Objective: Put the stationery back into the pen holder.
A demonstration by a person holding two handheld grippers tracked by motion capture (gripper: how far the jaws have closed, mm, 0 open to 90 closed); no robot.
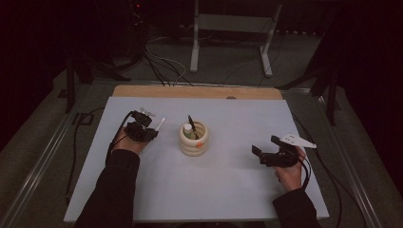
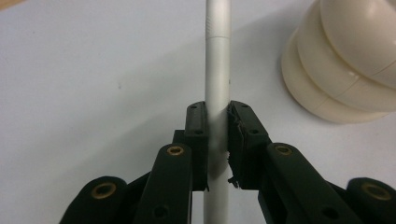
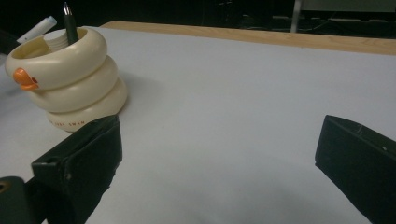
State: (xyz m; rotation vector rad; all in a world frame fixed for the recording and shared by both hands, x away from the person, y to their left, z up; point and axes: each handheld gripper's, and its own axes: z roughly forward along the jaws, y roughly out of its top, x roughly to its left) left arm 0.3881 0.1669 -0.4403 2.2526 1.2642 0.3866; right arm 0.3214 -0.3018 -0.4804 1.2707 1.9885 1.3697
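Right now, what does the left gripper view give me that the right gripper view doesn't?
Left gripper view: the left tongs shut on a white pen, whose barrel runs up between the jaws, and the plain side of the cream ringed holder. Right gripper view: the right tongs open with nothing between the jaws, the holder's orange beak, small lettering near its base, a dark pen standing inside, and the table's wooden far edge. Both: the holder and the white table surface.
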